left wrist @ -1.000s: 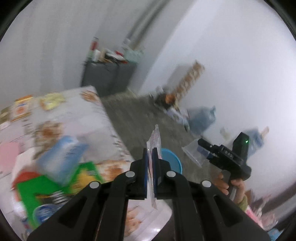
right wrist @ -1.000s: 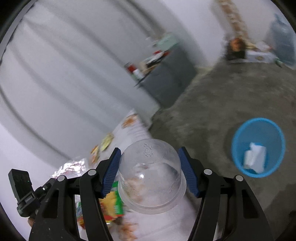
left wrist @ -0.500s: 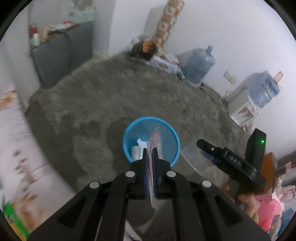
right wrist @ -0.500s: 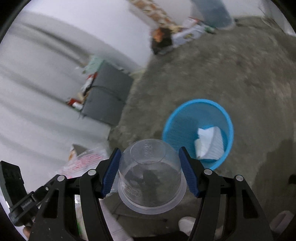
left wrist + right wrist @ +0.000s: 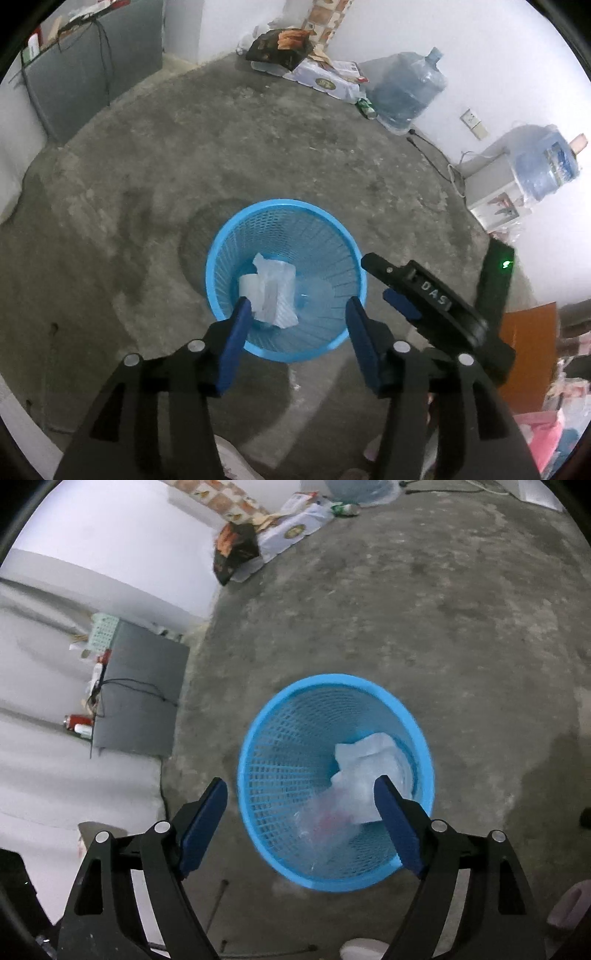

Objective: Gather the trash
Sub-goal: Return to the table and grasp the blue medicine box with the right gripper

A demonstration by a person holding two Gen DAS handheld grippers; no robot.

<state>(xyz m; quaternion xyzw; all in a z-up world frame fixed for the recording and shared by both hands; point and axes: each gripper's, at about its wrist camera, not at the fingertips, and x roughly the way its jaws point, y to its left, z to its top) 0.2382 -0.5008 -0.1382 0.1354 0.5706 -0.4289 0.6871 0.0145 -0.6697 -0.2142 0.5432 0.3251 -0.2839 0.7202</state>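
- Left tongs (image 5: 295,314) and right tongs (image 5: 301,799): jaws just opened, both empty
- Blue basket (image 5: 221,254) at 12 o'clock; wrapper (image 5: 325,819) and cup dropping inside
- Risk: light cup may bounce out over the rim

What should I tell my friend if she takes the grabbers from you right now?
Left gripper: jaws just opened, nothing between them.
Right gripper: jaws just opened, nothing gripped.
Both hang over the round blue mesh plastic bin on the grey concrete floor.
Done: crumpled white paper and a clear plastic piece lie in the bin.
Left: whether more trash remains cannot be seen here.
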